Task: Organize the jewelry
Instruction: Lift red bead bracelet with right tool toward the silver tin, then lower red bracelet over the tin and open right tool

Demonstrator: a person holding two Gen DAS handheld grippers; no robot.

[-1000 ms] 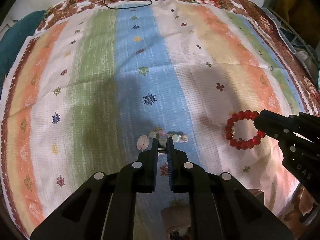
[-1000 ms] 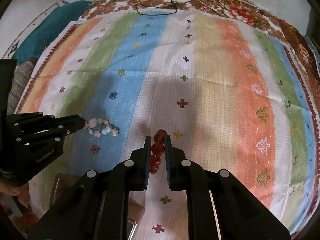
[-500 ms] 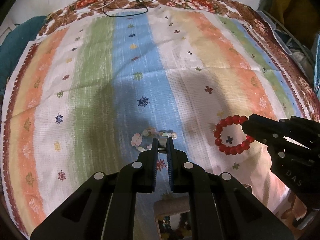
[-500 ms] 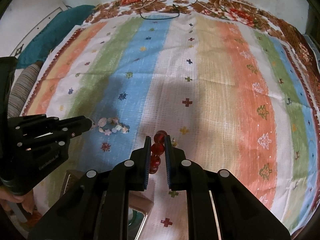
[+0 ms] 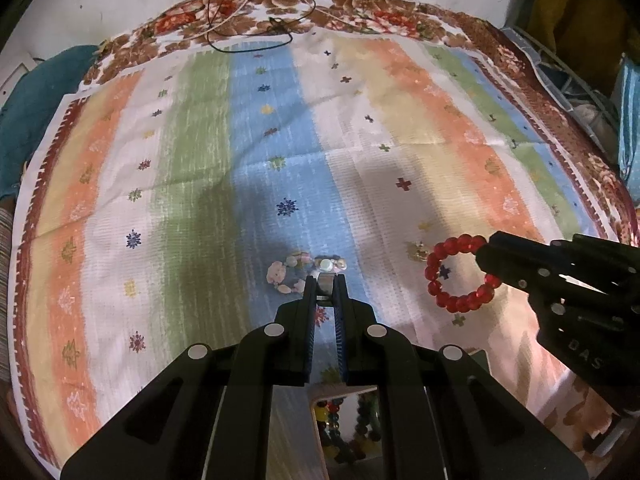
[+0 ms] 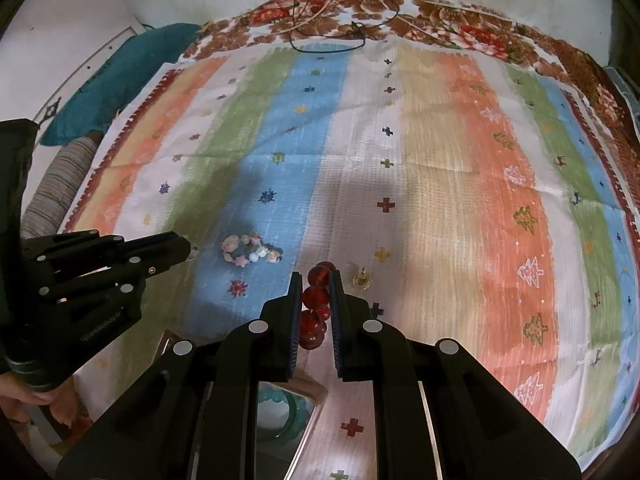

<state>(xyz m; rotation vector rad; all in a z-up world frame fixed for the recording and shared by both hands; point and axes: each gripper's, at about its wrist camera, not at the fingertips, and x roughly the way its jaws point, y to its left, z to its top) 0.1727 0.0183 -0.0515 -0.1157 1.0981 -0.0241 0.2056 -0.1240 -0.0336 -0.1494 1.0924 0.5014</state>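
Left black two-finger claw (image 5: pixel 324 286) angled steeply down, jaws pinched tight on small silver ring. Right black two-finger claw (image 6: pixel 316 280) same steep tilt, jaws clamped on red bead bracelet. Bare fingers (image 6: pixel 28 398) wrap left handle.

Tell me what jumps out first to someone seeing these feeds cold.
The red bead bracelet pinched in the right gripper stands out, hanging above the striped cloth. Beside it, the left gripper holds a pale shell bracelet by a silvery piece. A small gold trinket lies on the cloth near the red beads.
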